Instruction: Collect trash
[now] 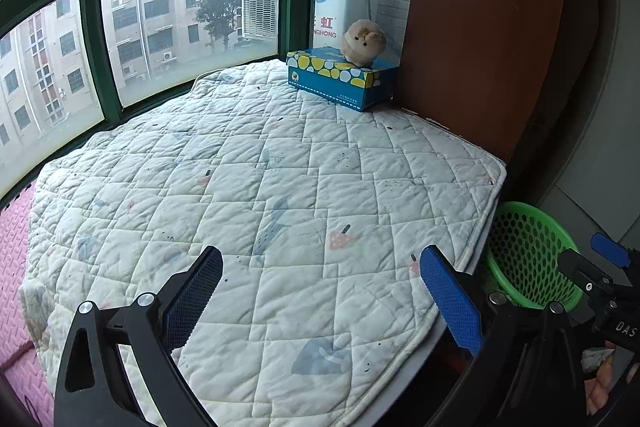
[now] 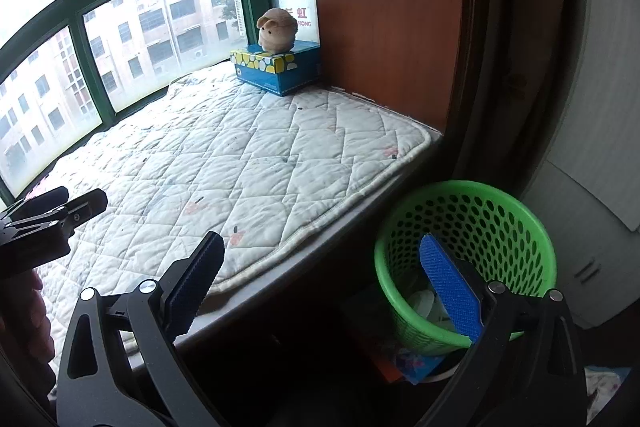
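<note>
While both grippers hang spread and empty, the left gripper (image 1: pixel 320 291) over the quilted mat (image 1: pixel 256 187) and the right gripper (image 2: pixel 324 287) by the green mesh basket (image 2: pixel 516 211), I judge it best to scan the mat slowly before leaving. I count one basket holding white scraps (image 2: pixel 426 303), no loose trash on the mat, then one tissue box (image 1: pixel 340 77) with one plush toy (image 1: pixel 363 41) on top.

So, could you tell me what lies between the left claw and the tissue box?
Only bare quilted mat between left claw and tissue box, in the left wrist view.
</note>
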{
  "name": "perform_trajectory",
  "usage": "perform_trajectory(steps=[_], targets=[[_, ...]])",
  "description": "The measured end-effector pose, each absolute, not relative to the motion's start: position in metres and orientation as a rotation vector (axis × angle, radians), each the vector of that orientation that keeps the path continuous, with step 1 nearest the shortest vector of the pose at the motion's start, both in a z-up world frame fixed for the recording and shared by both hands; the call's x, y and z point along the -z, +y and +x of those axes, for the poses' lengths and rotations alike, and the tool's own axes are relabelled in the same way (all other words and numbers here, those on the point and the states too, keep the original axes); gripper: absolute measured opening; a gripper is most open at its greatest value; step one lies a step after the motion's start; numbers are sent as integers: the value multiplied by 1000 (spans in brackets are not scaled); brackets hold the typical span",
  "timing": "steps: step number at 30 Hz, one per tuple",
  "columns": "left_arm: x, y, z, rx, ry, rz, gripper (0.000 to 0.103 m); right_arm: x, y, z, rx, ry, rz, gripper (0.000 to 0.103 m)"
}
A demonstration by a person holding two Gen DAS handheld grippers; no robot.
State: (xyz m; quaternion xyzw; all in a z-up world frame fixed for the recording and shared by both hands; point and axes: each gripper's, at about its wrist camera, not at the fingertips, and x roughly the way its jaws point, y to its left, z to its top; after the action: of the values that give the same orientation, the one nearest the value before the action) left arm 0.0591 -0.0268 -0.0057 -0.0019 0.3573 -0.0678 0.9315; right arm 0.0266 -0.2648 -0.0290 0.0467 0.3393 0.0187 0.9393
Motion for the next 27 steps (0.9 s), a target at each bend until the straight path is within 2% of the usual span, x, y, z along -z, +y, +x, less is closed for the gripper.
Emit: perform_trajectory(steps=[27], targets=[[6,3,50,-1,728,-44,96,29,-241,33,-118,681,86,97]])
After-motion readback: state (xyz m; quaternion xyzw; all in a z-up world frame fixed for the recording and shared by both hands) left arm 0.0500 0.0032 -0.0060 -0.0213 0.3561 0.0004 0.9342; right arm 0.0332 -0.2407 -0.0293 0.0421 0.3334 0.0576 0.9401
